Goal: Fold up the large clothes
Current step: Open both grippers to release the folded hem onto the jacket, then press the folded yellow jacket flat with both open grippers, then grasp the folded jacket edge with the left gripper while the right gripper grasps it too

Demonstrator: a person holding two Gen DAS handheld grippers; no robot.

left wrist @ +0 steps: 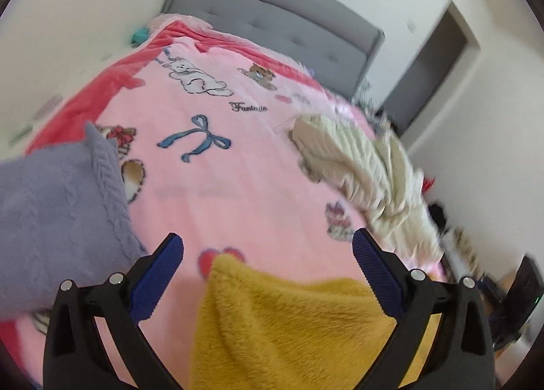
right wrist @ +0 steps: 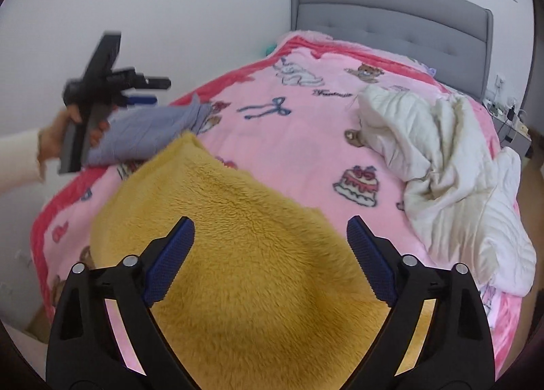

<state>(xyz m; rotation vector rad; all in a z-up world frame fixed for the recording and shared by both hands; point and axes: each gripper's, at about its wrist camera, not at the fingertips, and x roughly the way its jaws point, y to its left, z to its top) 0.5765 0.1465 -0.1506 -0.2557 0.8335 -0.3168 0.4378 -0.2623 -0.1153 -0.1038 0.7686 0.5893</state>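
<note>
Your left gripper (left wrist: 268, 247) has its fingers spread wide with nothing between them, and your right gripper (right wrist: 270, 230) is the same, fingers apart over the cloth without pinching it. The mustard fleece garment (right wrist: 251, 254) lies on the pink blanket (right wrist: 299, 138) at the bed's near edge, just below both grippers. A lilac knit garment (left wrist: 57, 192) sits on the blanket to its left, and a cream quilted garment (right wrist: 452, 165) lies crumpled to the right. Your left hand (right wrist: 57, 138) shows in the right view, gripping its handle.
</note>
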